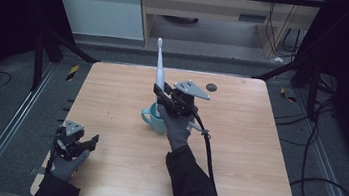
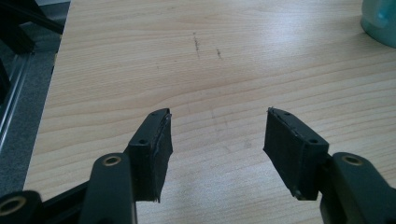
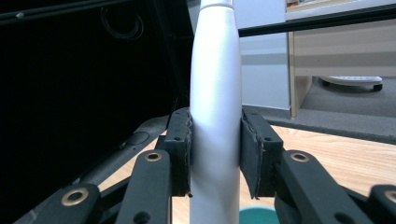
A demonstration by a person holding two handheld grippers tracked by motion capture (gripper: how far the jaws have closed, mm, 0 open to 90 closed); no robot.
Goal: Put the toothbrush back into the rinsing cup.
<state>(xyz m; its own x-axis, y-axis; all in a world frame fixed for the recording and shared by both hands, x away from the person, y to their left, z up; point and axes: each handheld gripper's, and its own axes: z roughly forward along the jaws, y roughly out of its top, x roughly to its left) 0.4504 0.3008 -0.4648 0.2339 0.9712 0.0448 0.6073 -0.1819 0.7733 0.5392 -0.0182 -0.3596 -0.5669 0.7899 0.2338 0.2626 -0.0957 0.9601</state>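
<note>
1. the desk (image 1: 236, 151) is light wood with a fine brown grain, and shows a few small dark scuffs in the left gripper view.
2. the electric toothbrush (image 1: 159, 73) is plain white along its handle and neck.
3. the mug (image 1: 153, 119) is teal, pale blue-green.
4. the right hand-held gripper (image 1: 163, 94) is black with brass-coloured rivets and a grey three-cornered plate on top; its cable is black.
5. the left hand-held gripper (image 1: 84, 143) is black too, with a grey plate and dark ribbed pads (image 2: 159, 151).
6. both gloves (image 1: 177, 131) are dark grey, the sleeves black.
7. a small dark round disc (image 1: 211, 87) lies on the desk.
8. yellow and black striped tape (image 1: 72, 72) marks the grey floor.
</note>
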